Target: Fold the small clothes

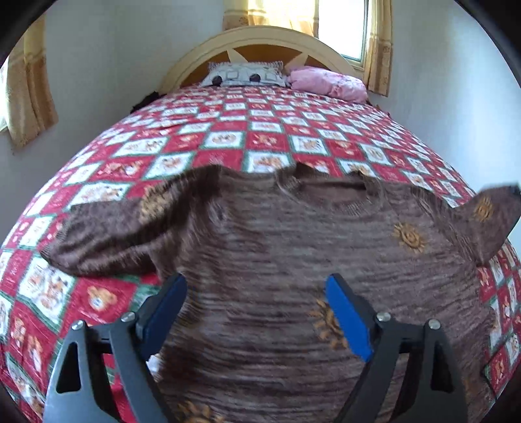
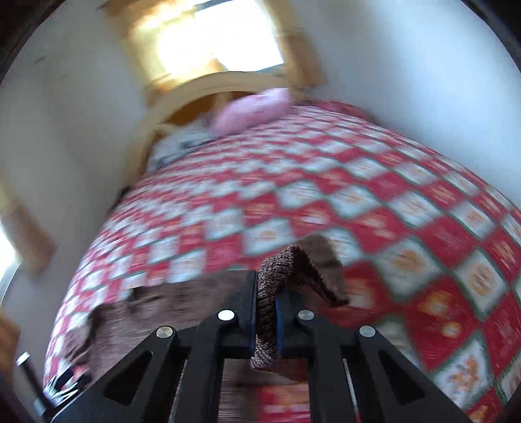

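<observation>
Sweater [image 2: 267, 293] sleeve inside right claw [image 2: 265, 289]

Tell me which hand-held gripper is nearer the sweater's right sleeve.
Right. The right hand-held gripper is shut on that sleeve; the left hand-held gripper hangs open over the sweater body, apart from it.

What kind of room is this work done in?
Most likely a bedroom in a home. A bed with a red checkered quilt fills the view, pillows lie against a curved wooden headboard, and a curtained window is behind it. A brown sweater lies on the quilt.
</observation>
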